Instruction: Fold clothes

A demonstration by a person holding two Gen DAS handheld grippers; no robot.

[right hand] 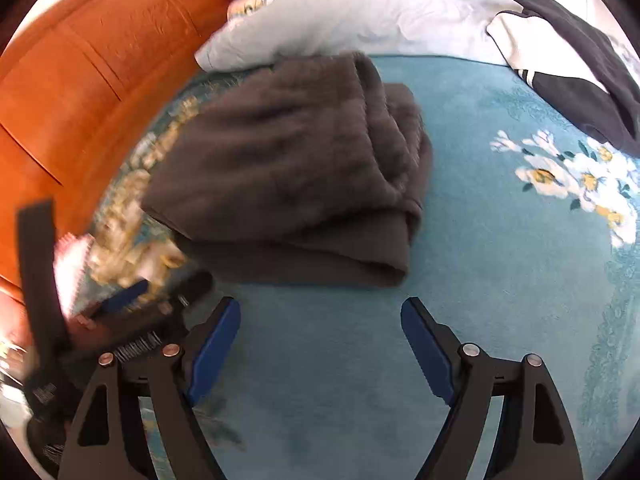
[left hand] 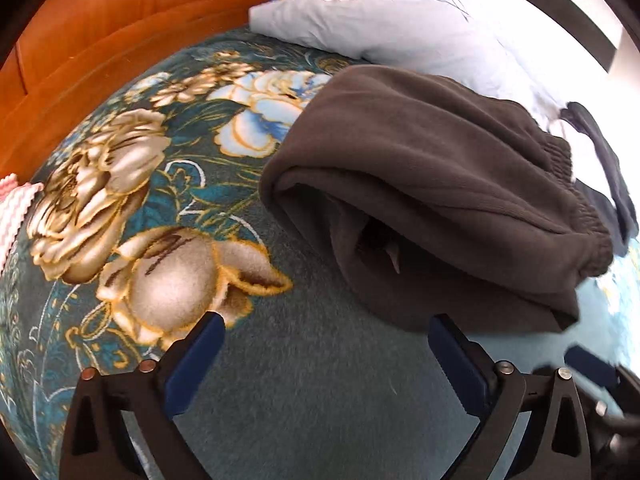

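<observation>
A dark brown fleece garment [left hand: 436,184] lies folded in layers on the teal floral blanket [left hand: 312,392], its elastic waistband at the right. My left gripper [left hand: 326,326] is open and empty, just in front of the garment's near edge. In the right wrist view the same folded garment [right hand: 288,172] lies ahead of my right gripper [right hand: 320,312], which is open, empty and a short way from its near fold. The left gripper [right hand: 120,300] shows blurred at that view's lower left.
An orange wooden headboard [left hand: 92,44] runs along the left. A pale blue floral pillow [left hand: 384,28] lies behind the garment. A black and white garment [right hand: 568,76] lies at the far right. A pink and white cloth [left hand: 12,208] sits at the left edge.
</observation>
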